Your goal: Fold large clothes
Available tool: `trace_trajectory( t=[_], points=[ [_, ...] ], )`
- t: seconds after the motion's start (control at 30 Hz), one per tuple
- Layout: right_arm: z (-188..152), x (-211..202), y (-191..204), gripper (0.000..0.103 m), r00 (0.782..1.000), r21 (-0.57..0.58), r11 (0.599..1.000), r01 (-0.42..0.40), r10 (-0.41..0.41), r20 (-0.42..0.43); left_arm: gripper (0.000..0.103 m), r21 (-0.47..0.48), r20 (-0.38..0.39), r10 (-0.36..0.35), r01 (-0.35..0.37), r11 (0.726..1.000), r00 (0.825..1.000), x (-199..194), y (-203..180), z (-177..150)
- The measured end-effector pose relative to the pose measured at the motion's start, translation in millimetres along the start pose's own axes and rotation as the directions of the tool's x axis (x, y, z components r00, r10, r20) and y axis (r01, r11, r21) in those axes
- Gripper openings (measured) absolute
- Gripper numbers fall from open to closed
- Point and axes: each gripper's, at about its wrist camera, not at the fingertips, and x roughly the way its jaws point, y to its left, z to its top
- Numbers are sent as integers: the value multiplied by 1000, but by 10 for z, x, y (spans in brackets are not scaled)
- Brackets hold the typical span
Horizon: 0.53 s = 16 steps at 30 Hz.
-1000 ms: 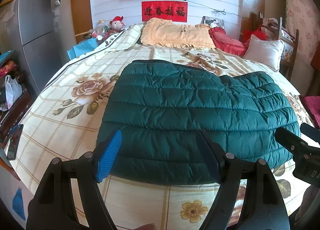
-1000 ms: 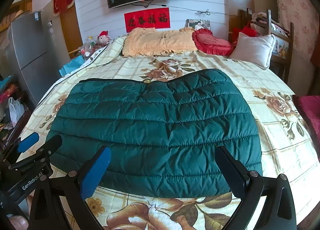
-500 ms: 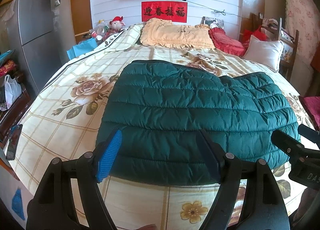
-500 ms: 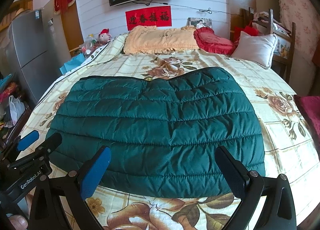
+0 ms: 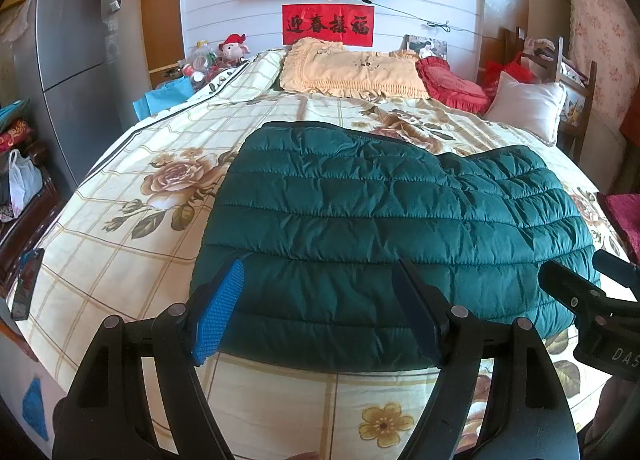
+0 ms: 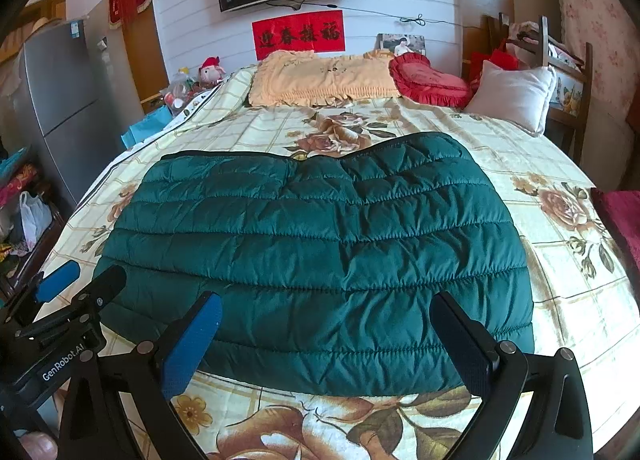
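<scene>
Your dark green quilted down jacket [image 5: 384,236], already folded into a broad rectangle, lies flat on the bed with the cream floral checked bedspread [image 5: 120,244], across the bed's near half, its long fold running parallel to the near edge and just short of it. Your left tool [image 5: 320,308] hangs above that near edge with its fingers spread wide and nothing between them; in its own view the blue-padded fingertip [image 5: 218,308] sits over the jacket's near left corner and the other over the middle of the near hem, neither one visibly pressing the fabric. Your right tool [image 6: 332,344] is likewise spread and empty, poised over the near hem, its two fingers bracketing the right half of the jacket. The two tools are side by side, each showing at the edge of the other's view. The jacket's far edge dips in the middle. Toward the head of the bed, well apart from the jacket, lie a frilled pale yellow pillow [image 5: 352,69], a red ruffled cushion [image 6: 432,81] and a white cushion [image 6: 512,97].
</scene>
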Motion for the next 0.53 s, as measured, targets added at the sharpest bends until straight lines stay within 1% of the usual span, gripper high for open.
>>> trace_trajectory(
  t=[0.2,0.37,0.53],
  points=[
    [-3,4,4,103,1000,-1,1000,-1,1,-1,77,2,0,-1,1,1000,1000,2,4,-1],
    [-10,15,-4,103,1000,0,1000,-2,2,-4,77,12,29,5,-5,1000,1000,-10,-27,15],
    [-3,36,-52,103,1000,2,1000,8,-8,-4,77,6,41,6,-6,1000,999,-24,8,23]
  ],
)
